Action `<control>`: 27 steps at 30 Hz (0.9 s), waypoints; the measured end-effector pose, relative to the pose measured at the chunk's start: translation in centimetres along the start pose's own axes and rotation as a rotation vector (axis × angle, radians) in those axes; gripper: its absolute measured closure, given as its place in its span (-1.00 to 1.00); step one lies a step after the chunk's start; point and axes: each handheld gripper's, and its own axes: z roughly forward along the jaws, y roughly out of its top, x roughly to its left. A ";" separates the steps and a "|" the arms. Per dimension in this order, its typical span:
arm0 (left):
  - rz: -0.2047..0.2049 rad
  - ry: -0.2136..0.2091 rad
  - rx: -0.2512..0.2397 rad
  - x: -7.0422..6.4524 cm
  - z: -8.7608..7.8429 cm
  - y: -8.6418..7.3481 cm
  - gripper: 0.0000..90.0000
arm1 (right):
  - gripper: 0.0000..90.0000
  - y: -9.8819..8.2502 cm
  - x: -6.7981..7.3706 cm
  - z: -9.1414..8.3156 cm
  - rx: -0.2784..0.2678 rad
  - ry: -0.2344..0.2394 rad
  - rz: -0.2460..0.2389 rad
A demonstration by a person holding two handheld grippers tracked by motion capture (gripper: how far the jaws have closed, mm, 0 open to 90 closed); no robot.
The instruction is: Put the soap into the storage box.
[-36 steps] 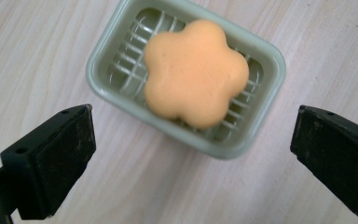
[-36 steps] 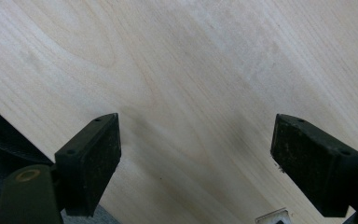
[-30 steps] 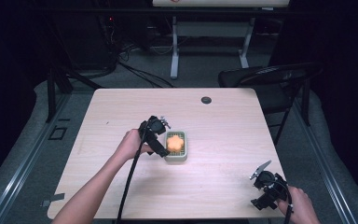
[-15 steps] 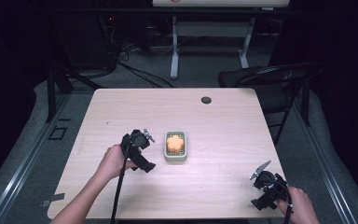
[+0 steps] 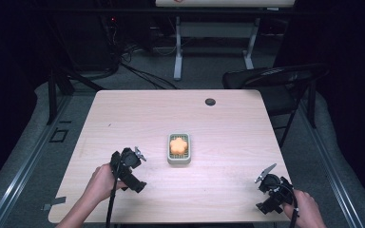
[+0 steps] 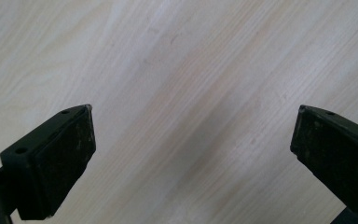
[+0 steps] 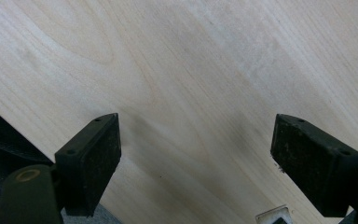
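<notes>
Two grippers were in the person's hands over one pale wooden table (image 5: 228,123). Left gripper (image 5: 129,170) sat near the front left of the table, its jaws spread wide with nothing between them, as the left gripper view (image 6: 191,154) showed bare wood grain there. Right gripper (image 5: 272,189) rested at the front right corner, also released and empty, with the table edge and dark floor visible in the right gripper view (image 7: 196,154).

One small grey-green tray (image 5: 179,160) lay at the table's middle, holding one orange flower-shaped piece (image 5: 179,145). One dark round disc (image 5: 210,101) sat near the far edge. One black chair (image 5: 275,83) stood beyond the right side.

A second earlier the left gripper had been at the tray; it had since drawn back towards the person, well apart from it. The right gripper had not moved.

Both forearms were cut off at the bottom edge.
</notes>
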 end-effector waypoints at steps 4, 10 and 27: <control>-0.008 -0.011 0.014 -0.2 0.2 -0.8 -1.00 | -0.65 0.1 0.0 0.0 0.007 -0.008 -0.004; -0.020 -0.028 0.022 -0.4 0.3 -1.9 -1.00 | -0.65 0.0 0.1 0.1 -0.001 -0.007 0.004; -0.020 -0.034 0.058 -0.8 2.1 -3.6 -1.00 | -0.65 0.0 0.2 0.2 -0.001 -0.009 -0.012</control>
